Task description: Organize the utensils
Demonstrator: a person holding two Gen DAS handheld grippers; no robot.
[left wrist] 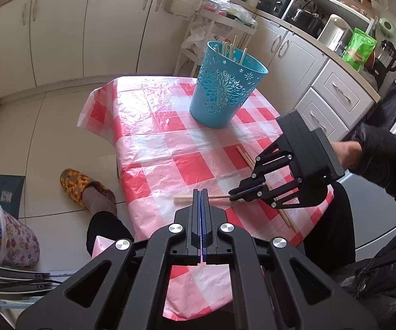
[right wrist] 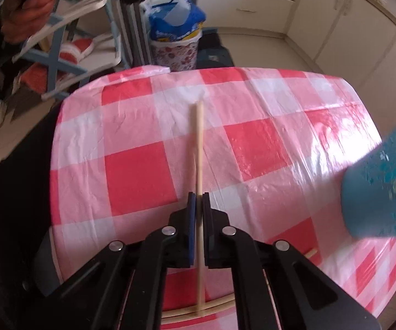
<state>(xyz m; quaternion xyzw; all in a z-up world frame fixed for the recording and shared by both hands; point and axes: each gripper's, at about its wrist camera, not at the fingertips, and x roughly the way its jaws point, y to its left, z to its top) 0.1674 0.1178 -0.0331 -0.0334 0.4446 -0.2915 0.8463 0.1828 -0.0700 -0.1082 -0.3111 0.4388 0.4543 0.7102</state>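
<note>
Pinching one chopstick (right wrist: 199, 148) lengthwise, the right hand-held gripper (right wrist: 198, 200) has the blue bin (right wrist: 385, 192) at frame right; the left hand-held gripper (left wrist: 200, 195) is closed and empty.

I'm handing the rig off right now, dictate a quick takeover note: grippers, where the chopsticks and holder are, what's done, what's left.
Left gripper: shut, empty, over the near table edge.
Right gripper: shut on one pale wooden chopstick, low over the red-and-white checked tablecloth.
Blue perforated plastic holder: upright at the table's far side, several chopsticks already standing inside.
Left to do: drop the held chopstick in the holder, then the loose chopsticks lying on the cloth beneath the right gripper.
</note>
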